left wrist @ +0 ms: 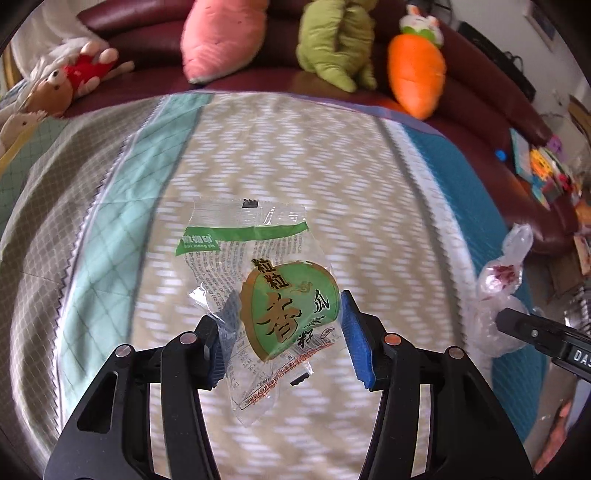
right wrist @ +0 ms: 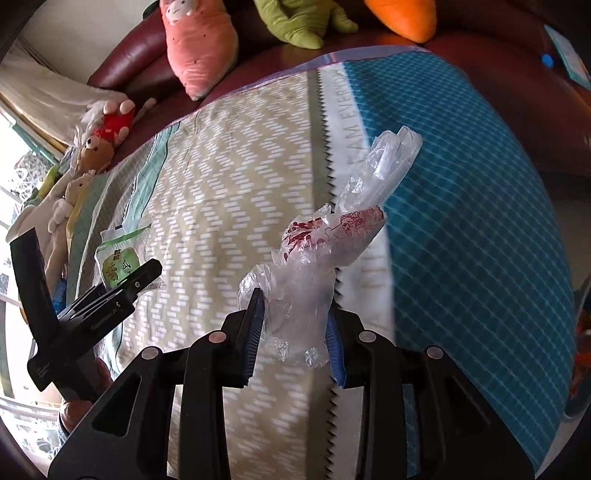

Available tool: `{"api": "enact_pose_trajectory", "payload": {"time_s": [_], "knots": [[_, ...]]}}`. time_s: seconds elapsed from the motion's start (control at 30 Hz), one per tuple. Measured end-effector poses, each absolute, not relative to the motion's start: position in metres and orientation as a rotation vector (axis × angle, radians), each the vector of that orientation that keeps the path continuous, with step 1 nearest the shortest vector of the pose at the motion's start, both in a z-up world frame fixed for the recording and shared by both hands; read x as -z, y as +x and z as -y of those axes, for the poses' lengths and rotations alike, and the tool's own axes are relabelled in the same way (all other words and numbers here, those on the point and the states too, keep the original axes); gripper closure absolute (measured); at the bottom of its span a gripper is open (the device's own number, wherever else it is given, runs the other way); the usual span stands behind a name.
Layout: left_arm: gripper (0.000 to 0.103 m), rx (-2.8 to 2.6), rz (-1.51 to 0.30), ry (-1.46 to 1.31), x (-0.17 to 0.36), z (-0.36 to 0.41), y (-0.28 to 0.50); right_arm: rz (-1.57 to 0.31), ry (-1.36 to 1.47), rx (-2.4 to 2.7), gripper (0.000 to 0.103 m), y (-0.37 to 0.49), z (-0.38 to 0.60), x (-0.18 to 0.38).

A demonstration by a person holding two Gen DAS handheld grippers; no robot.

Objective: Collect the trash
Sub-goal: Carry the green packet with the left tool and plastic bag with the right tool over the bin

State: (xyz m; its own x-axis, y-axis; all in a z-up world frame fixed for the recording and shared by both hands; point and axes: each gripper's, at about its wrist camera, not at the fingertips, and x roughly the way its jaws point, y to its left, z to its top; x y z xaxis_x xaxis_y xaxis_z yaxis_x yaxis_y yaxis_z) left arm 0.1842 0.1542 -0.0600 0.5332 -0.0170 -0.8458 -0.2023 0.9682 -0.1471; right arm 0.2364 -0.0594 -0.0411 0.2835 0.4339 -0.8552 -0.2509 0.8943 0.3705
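I am holding a clear snack wrapper (left wrist: 275, 295) with a green label between the blue pads (left wrist: 356, 343) of my left gripper (left wrist: 284, 339); the wrapper is hanging clear above the patterned bedspread (left wrist: 258, 155); my right gripper (left wrist: 543, 336) is showing at the right edge, carrying a crumpled clear plastic bag (left wrist: 498, 291); plush toys, an orange carrot (left wrist: 417, 74) among them, are lying along the dark red headboard (left wrist: 147, 33).

The wrapper (left wrist: 258, 295) bears large Chinese characters "粒粒香" and "瓜籽" on its green badge; the small print is unreadable. The bedspread's (right wrist: 354, 110) white stripe reads "AM EVERYDAY". The right gripper's (left wrist: 546, 339) body shows "DAS".
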Motion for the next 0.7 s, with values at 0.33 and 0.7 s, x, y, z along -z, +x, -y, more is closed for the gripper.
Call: {"api": "enact_pose_trajectory", "payload": {"time_s": [0.33, 0.7], "knots": [[0.049, 0.007, -0.991, -0.178, 0.037, -0.066, 0.176, -1.162, 0.246, -0.406, 0.073, 0.213, 0.137, 0.028], [0.049, 0.166, -1.003, -0.096, 0.023, 0.046, 0.166, -1.078, 0.385, -0.312, 0.073, 0.176, 0.245, 0.018]]}}
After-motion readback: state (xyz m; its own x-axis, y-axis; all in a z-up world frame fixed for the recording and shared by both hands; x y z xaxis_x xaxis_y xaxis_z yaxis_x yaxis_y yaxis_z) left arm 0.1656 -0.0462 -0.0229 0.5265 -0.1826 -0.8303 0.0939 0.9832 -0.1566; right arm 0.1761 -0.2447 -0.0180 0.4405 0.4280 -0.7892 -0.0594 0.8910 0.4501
